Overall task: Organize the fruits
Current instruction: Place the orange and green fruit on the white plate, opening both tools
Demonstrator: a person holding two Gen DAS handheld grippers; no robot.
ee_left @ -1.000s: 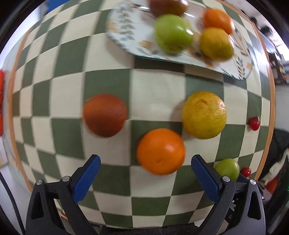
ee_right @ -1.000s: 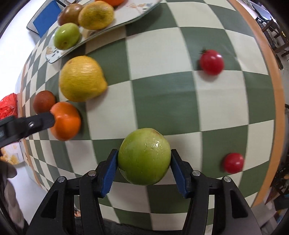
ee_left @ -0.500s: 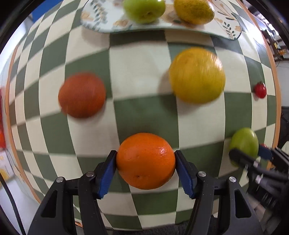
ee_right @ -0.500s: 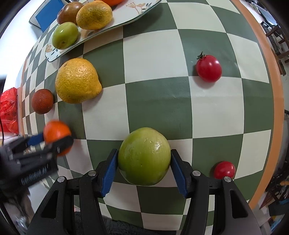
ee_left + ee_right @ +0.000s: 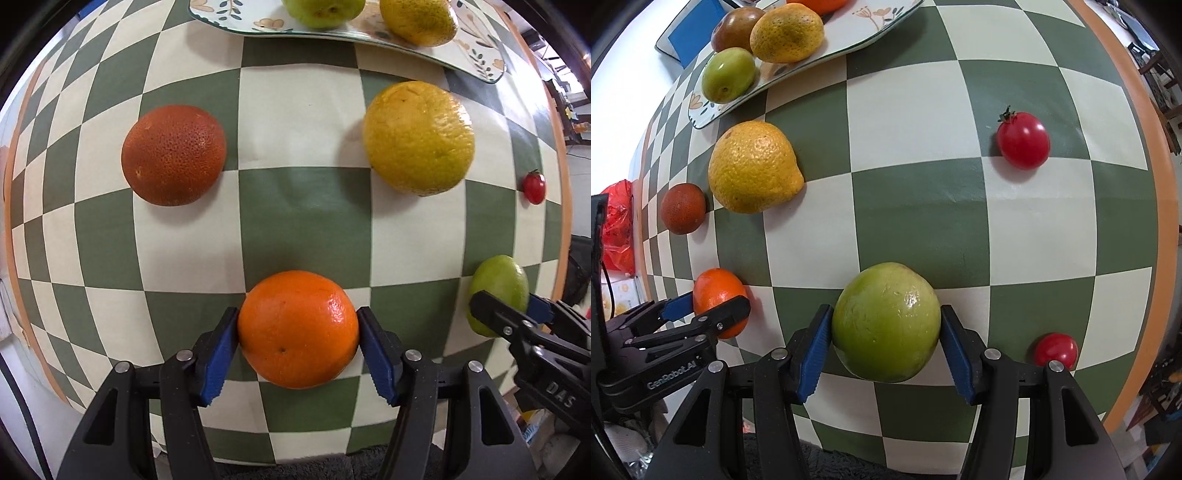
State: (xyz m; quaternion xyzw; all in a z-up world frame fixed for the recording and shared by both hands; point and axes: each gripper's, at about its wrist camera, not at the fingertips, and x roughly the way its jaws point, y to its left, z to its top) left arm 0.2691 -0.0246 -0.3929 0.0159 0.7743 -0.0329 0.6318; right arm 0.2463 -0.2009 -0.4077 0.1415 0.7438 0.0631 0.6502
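My left gripper is shut on a bright orange, both blue pads pressed to its sides. My right gripper is shut on a green fruit in the same way. Each shows in the other's view: the green fruit at the right, the orange at the lower left. Loose on the checkered cloth lie a dark red-brown fruit, a large yellow citrus and two cherry tomatoes. A floral plate at the back holds several fruits.
The table's orange rim runs close on the right, with chairs and clutter beyond it. A red plastic bag hangs off the left side. A blue-and-white tablet-like object lies behind the plate.
My left gripper came forward around the orange and shut on it. The right gripper has stayed shut on the green fruit, with little change in its view.
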